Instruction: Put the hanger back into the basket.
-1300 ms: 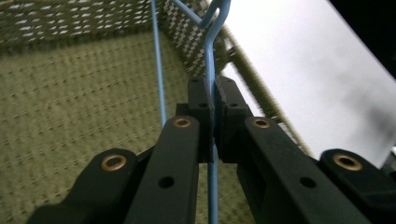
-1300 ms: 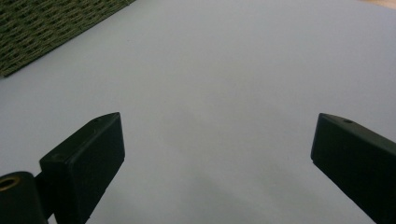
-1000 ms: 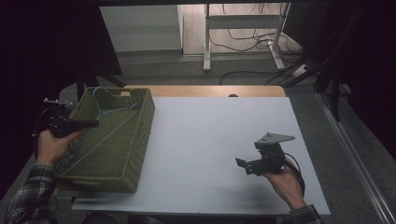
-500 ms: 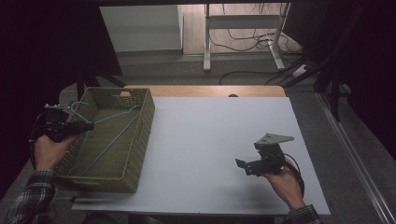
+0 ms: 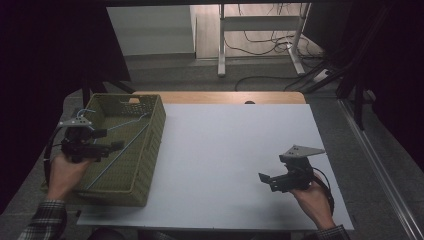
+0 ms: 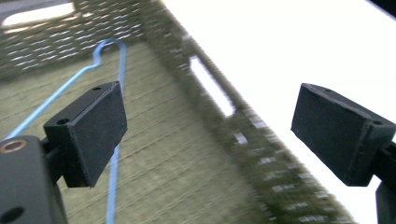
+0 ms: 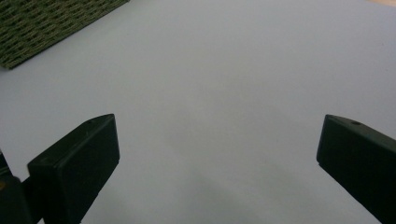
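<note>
A green woven basket sits flat on the left part of the white table. A thin blue wire hanger lies inside it. My left gripper hovers over the basket's left side, open and holding nothing. In the left gripper view its open gripper looks down on the hanger and on the basket's wall with a handle slot. My right gripper is open above bare table at the front right. In the right gripper view that gripper holds nothing, and the basket's corner shows far off.
A strip of wooden tabletop runs along the table's far edge. Beyond it are a white desk frame and cables on the floor. The table's middle is bare white surface.
The basket, which was tilted up with its inside toward the camera, now rests flat. My left gripper has moved a little right and down over it. The right gripper has stayed put.
</note>
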`<state>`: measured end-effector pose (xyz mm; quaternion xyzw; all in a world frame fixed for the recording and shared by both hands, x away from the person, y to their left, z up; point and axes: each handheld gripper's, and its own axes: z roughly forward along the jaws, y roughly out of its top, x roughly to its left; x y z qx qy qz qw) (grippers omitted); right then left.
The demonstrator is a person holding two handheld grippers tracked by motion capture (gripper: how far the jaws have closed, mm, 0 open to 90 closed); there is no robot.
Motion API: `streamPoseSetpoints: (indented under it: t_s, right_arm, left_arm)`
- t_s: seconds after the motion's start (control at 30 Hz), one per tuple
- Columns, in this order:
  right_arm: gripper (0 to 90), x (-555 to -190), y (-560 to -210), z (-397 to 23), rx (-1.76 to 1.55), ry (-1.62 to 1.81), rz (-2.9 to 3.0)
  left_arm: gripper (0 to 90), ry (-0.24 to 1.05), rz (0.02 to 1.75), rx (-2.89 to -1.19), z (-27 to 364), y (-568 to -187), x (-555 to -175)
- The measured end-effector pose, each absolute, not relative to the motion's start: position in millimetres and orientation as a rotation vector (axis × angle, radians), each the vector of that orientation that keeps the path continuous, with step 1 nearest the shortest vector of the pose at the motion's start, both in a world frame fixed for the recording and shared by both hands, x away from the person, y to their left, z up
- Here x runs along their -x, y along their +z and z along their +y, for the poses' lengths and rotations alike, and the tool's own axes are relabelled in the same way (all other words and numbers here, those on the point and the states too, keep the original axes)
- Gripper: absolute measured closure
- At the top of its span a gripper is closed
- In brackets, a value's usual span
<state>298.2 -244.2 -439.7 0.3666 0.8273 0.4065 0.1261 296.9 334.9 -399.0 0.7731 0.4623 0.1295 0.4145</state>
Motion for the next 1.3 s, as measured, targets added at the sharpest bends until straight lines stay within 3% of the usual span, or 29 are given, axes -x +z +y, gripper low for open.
streamPoseSetpoints:
  t_s: [0.6, 1.3]
  right_arm:
    - [0.0, -281.1, -444.2, -256.9, -1.085, 1.149, 2.409]
    - [0.0, -262.5, -456.5, -263.0, -1.09, 1.117, 2.42]
  left_arm:
    - [5.7, 0.313, 1.0, -1.916, 277.1, -406.7, -263.3]
    - [2.3, 0.414, 1.041, -1.97, 243.9, -449.7, -227.5]
